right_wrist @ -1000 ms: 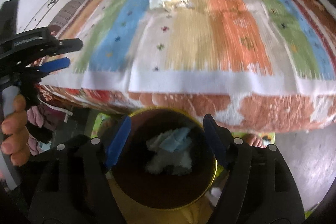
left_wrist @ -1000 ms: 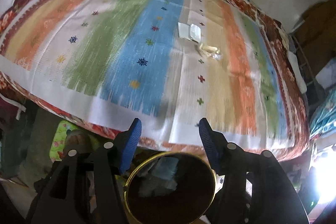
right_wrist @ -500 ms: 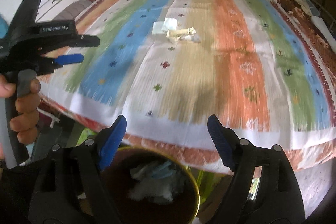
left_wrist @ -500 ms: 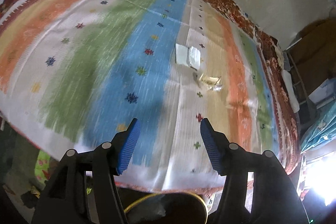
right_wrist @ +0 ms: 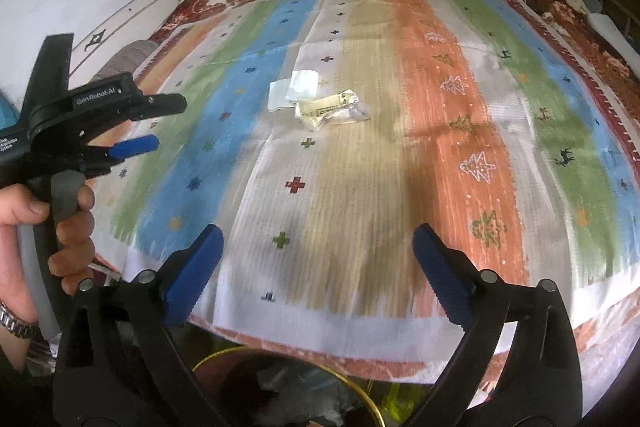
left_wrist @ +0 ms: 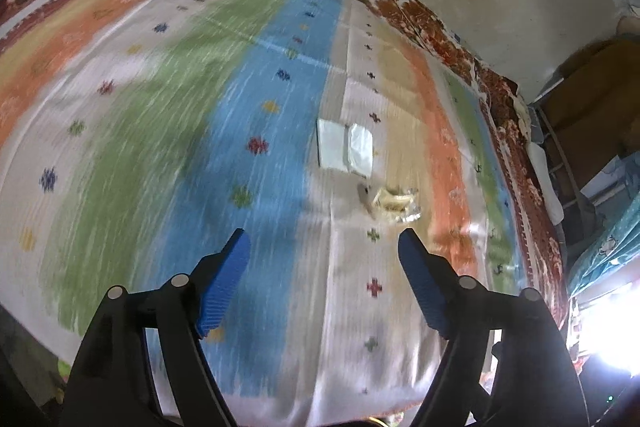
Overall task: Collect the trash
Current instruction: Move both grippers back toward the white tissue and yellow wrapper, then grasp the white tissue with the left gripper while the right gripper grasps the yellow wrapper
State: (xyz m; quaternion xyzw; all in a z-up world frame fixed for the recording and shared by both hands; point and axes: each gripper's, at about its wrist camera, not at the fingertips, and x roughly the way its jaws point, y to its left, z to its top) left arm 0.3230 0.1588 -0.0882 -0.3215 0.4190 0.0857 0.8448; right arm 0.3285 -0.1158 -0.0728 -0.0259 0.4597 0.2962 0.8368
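A round dark bin with a yellow rim (right_wrist: 280,383) sits below the near edge of the bed, seen between the right gripper's arms; only its far part shows, and pale crumpled scraps (right_wrist: 304,379) lie inside it, too dim to name. In the left wrist view just a sliver of the yellow rim (left_wrist: 374,421) peeks out at the bottom edge.

The trash to collect lies on the striped, multicoloured bedspread (left_wrist: 200,131), about mid-bed. A white folded paper (left_wrist: 345,146) rests where the blue stripe meets the pale one, and a crumpled cream and clear plastic wrapper (left_wrist: 394,203) lies just beside it, toward the tan stripe. In the right wrist view the same folded paper (right_wrist: 294,90) and wrapper (right_wrist: 332,111) sit close together, apparently touching.

The left gripper (left_wrist: 324,263) hangs over the bedspread with its blue-padded jaws spread wide and nothing between them; the trash lies ahead of its tips. The right gripper (right_wrist: 318,259) is likewise spread wide and empty, over the near part of the bedspread. The left gripper (right_wrist: 132,131) also appears at the left of the right wrist view, held in a bare hand (right_wrist: 48,227).

Compared with a second ago, both cameras have moved forward and up from the bin: it then filled the space between the jaws and now sits at the frame's bottom, while the paper and wrapper appear larger and nearer.
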